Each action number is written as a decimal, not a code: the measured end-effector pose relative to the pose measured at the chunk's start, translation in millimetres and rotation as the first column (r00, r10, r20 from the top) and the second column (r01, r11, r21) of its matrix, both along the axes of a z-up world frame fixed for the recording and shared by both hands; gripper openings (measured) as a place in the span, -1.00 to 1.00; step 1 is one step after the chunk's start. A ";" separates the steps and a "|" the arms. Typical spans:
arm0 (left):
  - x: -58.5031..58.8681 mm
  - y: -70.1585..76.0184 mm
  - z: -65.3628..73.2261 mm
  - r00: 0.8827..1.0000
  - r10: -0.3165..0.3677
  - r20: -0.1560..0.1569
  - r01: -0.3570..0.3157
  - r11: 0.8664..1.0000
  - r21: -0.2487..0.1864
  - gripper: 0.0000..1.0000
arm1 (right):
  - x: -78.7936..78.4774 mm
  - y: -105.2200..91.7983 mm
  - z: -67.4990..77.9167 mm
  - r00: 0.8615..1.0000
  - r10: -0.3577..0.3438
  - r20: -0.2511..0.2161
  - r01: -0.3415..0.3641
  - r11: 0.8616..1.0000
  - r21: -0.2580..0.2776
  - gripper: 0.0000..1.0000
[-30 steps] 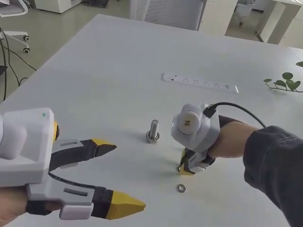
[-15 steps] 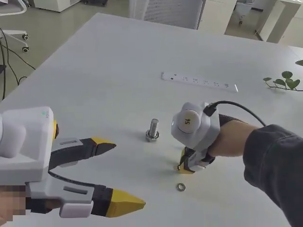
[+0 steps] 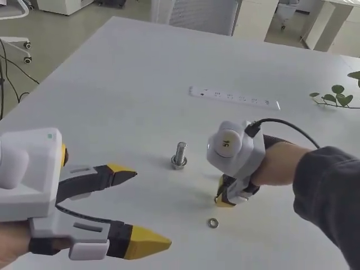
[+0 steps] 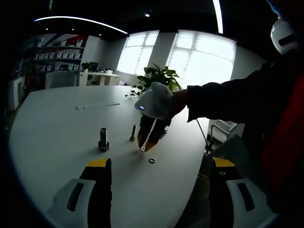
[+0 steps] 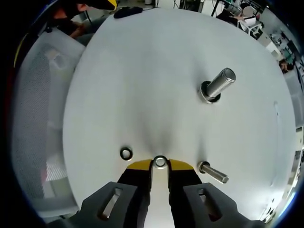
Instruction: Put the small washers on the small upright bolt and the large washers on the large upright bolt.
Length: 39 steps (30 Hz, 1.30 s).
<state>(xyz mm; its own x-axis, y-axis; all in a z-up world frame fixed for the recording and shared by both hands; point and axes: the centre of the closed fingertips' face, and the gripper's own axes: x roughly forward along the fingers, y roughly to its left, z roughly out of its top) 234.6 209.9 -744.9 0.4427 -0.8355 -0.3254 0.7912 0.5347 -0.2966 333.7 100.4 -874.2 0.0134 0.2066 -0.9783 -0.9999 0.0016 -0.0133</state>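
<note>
My right gripper (image 3: 226, 199) points down at the table, its yellow tips shut on a small washer (image 5: 160, 162). Just right of those tips in the right gripper view stands the small bolt (image 5: 213, 173). Farther off is the large bolt (image 5: 217, 84) with a washer round its base, which also stands left of the right gripper in the head view (image 3: 179, 154). A loose washer (image 3: 213, 223) lies on the white table in front of the right gripper. My left gripper (image 3: 138, 208) hovers at the near left, open with nothing in it, facing both bolts.
A white power strip (image 3: 233, 97) lies across the far middle of the table (image 3: 112, 84). A plant sprig (image 3: 337, 95) rests at the far right edge. Office chairs and desks stand beyond the table.
</note>
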 end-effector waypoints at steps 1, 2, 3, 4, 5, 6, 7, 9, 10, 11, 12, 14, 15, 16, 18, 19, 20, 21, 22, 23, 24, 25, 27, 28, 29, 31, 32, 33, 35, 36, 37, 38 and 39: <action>0.0 -0.2 0.1 1.000 -0.001 0.001 0.001 1.000 0.000 0.69 | 0.0 -1.4 0.4 1.000 -0.002 0.000 0.002 1.000 -0.001 -0.73; 0.1 -0.5 0.2 1.000 -0.002 0.002 0.002 1.000 0.002 0.69 | 0.0 -4.1 0.9 1.000 -0.007 -0.001 0.007 1.000 -0.005 -0.73; 0.2 -0.8 0.6 1.000 -0.003 0.002 0.003 1.000 0.001 0.69 | 0.1 -5.6 1.5 1.000 -0.008 0.000 0.008 1.000 -0.006 -0.73; 0.2 -1.2 1.2 1.000 -0.004 0.003 0.004 1.000 -0.001 0.69 | 0.2 -7.7 2.6 1.000 -0.011 0.001 0.011 1.000 -0.005 -0.73; 0.3 -1.3 1.3 1.000 -0.005 0.003 0.005 1.000 0.000 0.69 | 0.3 -9.3 3.3 1.000 -0.014 0.001 0.014 1.000 -0.007 -0.73; 0.3 -1.4 1.3 1.000 -0.006 0.004 0.006 1.000 0.002 0.69 | 0.5 -11.6 4.4 1.000 -0.017 0.002 0.017 1.000 -0.009 -0.73; 0.3 -1.6 1.3 1.000 -0.007 0.003 0.007 1.000 0.002 0.69 | 0.8 -13.2 5.3 1.000 -0.019 0.003 0.019 1.000 -0.010 -0.73; 0.2 -2.2 1.5 1.000 -0.009 0.003 0.009 1.000 0.001 0.69 | 1.0 -17.1 7.4 1.000 -0.026 0.002 0.026 1.000 -0.011 -0.73; 0.1 -2.7 1.7 1.000 -0.010 0.003 0.010 1.000 0.000 0.69 | 1.3 -18.9 8.1 1.000 -0.030 0.003 0.030 0.999 -0.011 -0.73; 0.1 -3.2 1.7 1.000 -0.013 0.004 0.013 1.000 0.002 0.69 | 2.2 -21.4 9.4 0.999 -0.034 0.005 0.034 0.999 -0.012 -0.73; 0.1 -3.5 1.7 1.000 -0.014 0.004 0.014 1.000 0.003 0.69 | 2.5 -22.9 10.3 0.999 -0.037 0.006 0.038 0.999 -0.013 -0.73; 0.3 -4.4 2.0 1.000 -0.016 0.004 0.016 1.000 0.002 0.69 | 3.8 -25.7 12.4 0.999 -0.046 0.009 0.046 0.999 -0.012 -0.73; 0.2 -5.0 2.0 1.000 -0.019 0.004 0.019 1.000 0.003 0.69 | 4.0 -27.6 13.8 0.999 -0.050 0.009 0.050 0.999 -0.012 -0.73; 0.2 -5.3 2.1 1.000 -0.020 0.004 0.020 1.000 0.003 0.69 | 5.0 -29.3 15.0 0.998 -0.053 0.014 0.053 0.999 -0.012 -0.73; 0.3 -6.1 2.4 1.000 -0.022 0.005 0.022 1.000 0.002 0.69 | 6.0 -31.8 16.3 0.998 -0.060 0.015 0.060 0.998 -0.013 -0.73; 0.1 -6.4 2.7 1.000 -0.024 0.006 0.024 1.000 0.002 0.69 | 6.6 -33.7 17.1 0.998 -0.064 0.016 0.065 0.998 -0.013 -0.73; 0.1 -6.6 2.8 1.000 -0.024 0.006 0.024 1.000 0.002 0.69 | 7.0 -35.1 17.6 0.998 -0.067 0.019 0.067 0.998 -0.013 -0.73; -0.1 -6.6 2.8 1.000 -0.025 0.007 0.025 1.000 0.003 0.69 | 8.1 -36.9 18.5 0.997 -0.072 0.020 0.072 0.997 -0.013 -0.73; -0.3 -6.6 2.9 1.000 -0.025 0.007 0.025 1.000 0.003 0.69 | 8.5 -38.3 19.1 0.997 -0.074 0.022 0.075 0.997 -0.015 -0.73; -0.5 -6.5 2.9 1.000 -0.025 0.007 0.025 1.000 0.002 0.69 | 10.0 -39.9 20.5 0.997 -0.079 0.025 0.079 0.997 -0.015 -0.73; -0.5 -6.2 2.9 1.000 -0.024 0.008 0.024 1.000 0.004 0.69 | 10.1 -40.7 21.9 0.996 -0.081 0.028 0.081 0.997 -0.014 -0.73; -0.8 -6.2 2.9 1.000 -0.024 0.008 0.024 1.000 0.004 0.69 | 10.7 -41.6 23.2 0.996 -0.083 0.029 0.084 0.996 -0.014 -0.73; -1.3 -6.3 3.4 1.000 -0.024 0.010 0.024 1.000 0.003 0.69 | 12.5 -43.3 26.5 0.996 -0.087 0.035 0.088 0.996 -0.013 -0.73; -1.3 -6.3 3.4 1.000 -0.024 0.010 0.024 1.000 0.004 0.69 | 12.9 -43.8 27.7 0.995 -0.089 0.037 0.090 0.996 -0.013 -0.73; -1.8 -6.6 3.4 1.000 -0.025 0.009 0.025 1.000 0.004 0.69 | 14.1 -44.6 29.5 0.995 -0.091 0.042 0.091 0.996 -0.013 -0.73; -2.0 -6.9 3.6 1.000 -0.026 0.011 0.026 1.000 0.005 0.69 | 15.6 -45.9 32.6 0.995 -0.092 0.047 0.093 0.996 -0.013 -0.73; -2.1 -7.1 3.7 1.000 -0.027 0.011 0.027 1.000 0.004 0.69 | 15.8 -46.7 34.2 0.994 -0.092 0.050 0.093 0.996 -0.013 -0.73; -2.2 -7.3 3.9 1.000 -0.027 0.011 0.027 1.000 0.004 0.69 | 16.1 -46.8 34.8 0.994 -0.092 0.052 0.092 0.996 -0.013 -0.73; -2.5 -7.7 3.7 1.000 -0.028 0.011 0.028 1.000 0.005 0.69 | 17.4 -48.1 38.1 0.994 -0.091 0.056 0.092 0.996 -0.018 -0.73; -2.7 -8.0 3.8 1.000 -0.029 0.012 0.029 1.000 0.004 0.69 | 19.0 -48.4 41.0 0.994 -0.091 0.063 0.092 0.996 -0.015 -0.73; -2.8 -8.2 3.9 1.000 -0.028 0.012 0.028 1.000 0.004 0.69 | 20.0 -48.4 43.0 0.994 -0.092 0.064 0.093 0.996 -0.015 -0.73; -3.0 -8.2 3.8 1.000 -0.029 0.012 0.029 1.000 0.005 0.69 | 20.6 -48.5 44.8 0.994 -0.093 0.065 0.094 0.995 -0.014 -0.73; -3.2 -8.3 3.8 1.000 -0.029 0.012 0.029 1.000 0.004 0.69 | 22.1 -48.1 47.8 0.993 -0.093 0.070 0.094 0.996 -0.012 -0.73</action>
